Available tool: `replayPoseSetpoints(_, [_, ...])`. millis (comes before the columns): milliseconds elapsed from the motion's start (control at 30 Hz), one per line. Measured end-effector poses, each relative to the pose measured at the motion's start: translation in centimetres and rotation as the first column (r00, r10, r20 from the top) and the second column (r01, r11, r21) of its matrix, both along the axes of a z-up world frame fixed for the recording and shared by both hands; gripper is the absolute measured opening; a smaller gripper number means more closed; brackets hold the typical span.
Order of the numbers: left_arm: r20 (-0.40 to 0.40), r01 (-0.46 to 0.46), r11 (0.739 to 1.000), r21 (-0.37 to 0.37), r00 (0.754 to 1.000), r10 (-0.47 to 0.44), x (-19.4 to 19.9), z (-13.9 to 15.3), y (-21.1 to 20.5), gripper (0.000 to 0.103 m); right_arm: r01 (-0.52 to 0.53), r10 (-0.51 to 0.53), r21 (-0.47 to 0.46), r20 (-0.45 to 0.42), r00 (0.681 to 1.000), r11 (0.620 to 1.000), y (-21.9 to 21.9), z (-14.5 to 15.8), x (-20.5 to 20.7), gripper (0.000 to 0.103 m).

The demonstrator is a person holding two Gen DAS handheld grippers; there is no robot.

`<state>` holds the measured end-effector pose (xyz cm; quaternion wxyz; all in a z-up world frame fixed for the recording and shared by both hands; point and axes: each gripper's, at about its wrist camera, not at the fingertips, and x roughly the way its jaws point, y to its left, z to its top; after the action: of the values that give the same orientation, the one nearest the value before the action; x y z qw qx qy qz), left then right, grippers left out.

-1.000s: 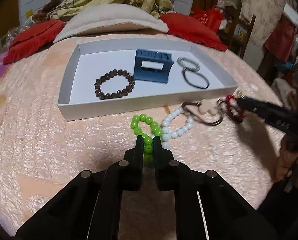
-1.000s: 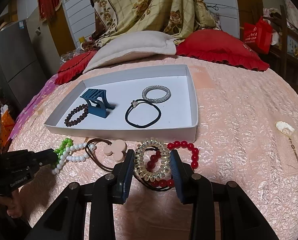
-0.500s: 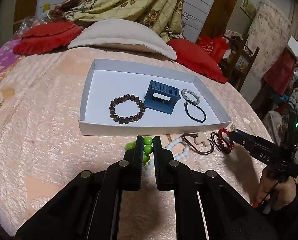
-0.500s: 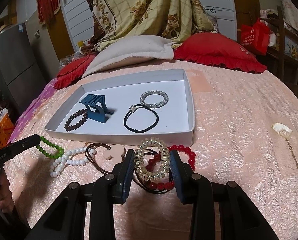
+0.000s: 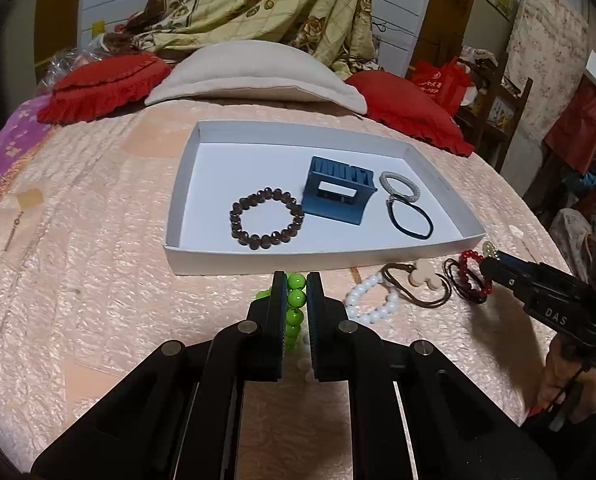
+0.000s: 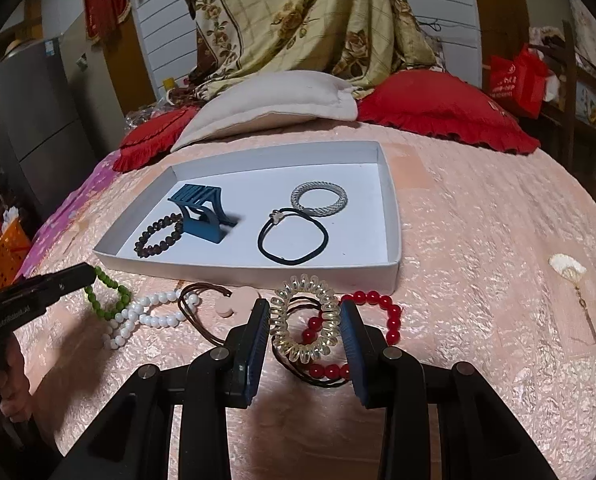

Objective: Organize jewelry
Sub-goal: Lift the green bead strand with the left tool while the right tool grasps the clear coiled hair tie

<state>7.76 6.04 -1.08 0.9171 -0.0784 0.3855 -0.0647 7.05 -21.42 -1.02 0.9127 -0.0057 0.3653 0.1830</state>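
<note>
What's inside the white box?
The white box holds a brown bead bracelet, blue clip, silver hair tie and black hair tie. The clip hides some bracelet beads.

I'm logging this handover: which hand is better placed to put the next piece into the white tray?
Left. Its tongs are shut on the green bead bracelet, just before the white tray. The right tongs stand open around the clear spiral hair tie.

"DAS" on right tool; bag print likely illegible.
</note>
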Motion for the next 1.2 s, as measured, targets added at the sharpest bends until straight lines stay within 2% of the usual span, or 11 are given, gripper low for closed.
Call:
replayPoseSetpoints(333, [-0.024, -0.045, 0.998, 0.042, 0.999, 0.046, 0.44, -0.63, -0.16, 0.008, -0.010, 0.010, -0.008, 0.004, 1.000, 1.000, 0.43, -0.13, 0.00, 0.034])
replayPoseSetpoints(1200, [-0.028, -0.045, 0.997, 0.068, 0.999, 0.047, 0.65, -0.69, -0.83, 0.008, -0.015, 0.016, -0.009, 0.005, 1.000, 1.000, 0.68, -0.40, -0.09, 0.034])
